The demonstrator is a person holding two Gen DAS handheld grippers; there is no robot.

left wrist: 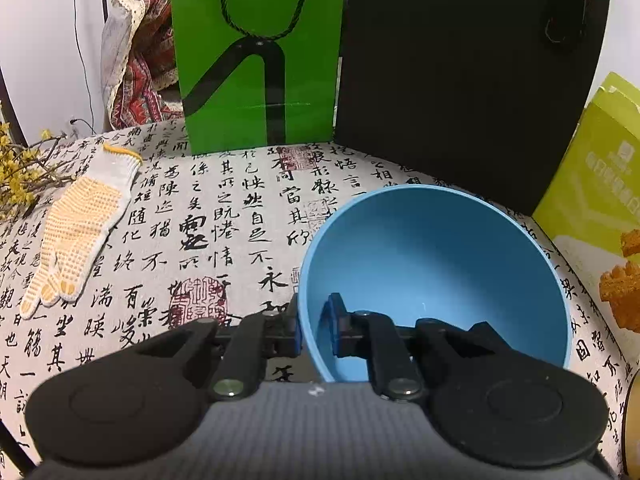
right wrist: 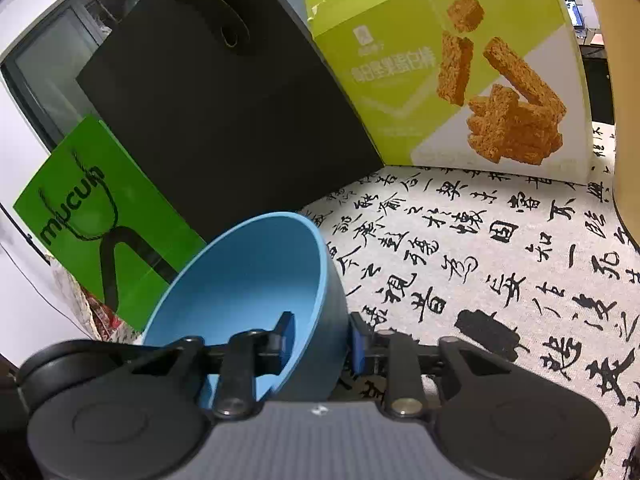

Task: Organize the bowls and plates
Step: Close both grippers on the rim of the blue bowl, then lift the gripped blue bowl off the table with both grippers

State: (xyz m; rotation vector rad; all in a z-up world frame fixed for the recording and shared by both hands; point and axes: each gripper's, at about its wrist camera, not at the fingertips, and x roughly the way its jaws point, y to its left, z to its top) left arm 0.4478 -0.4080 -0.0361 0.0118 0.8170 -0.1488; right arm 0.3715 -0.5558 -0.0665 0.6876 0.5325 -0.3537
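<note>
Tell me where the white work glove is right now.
In the left wrist view the glove lies flat on the calligraphy tablecloth at far left, beside the yellow flower twigs, well apart from the blue bowl.

Even, soft indoor light, faint shadows — sharp centre, fisheye bending and dark corners.

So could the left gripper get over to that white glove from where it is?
Probably not yet: the left gripper is shut on the blue bowl. Otherwise bare tablecloth lies before the glove.
</note>
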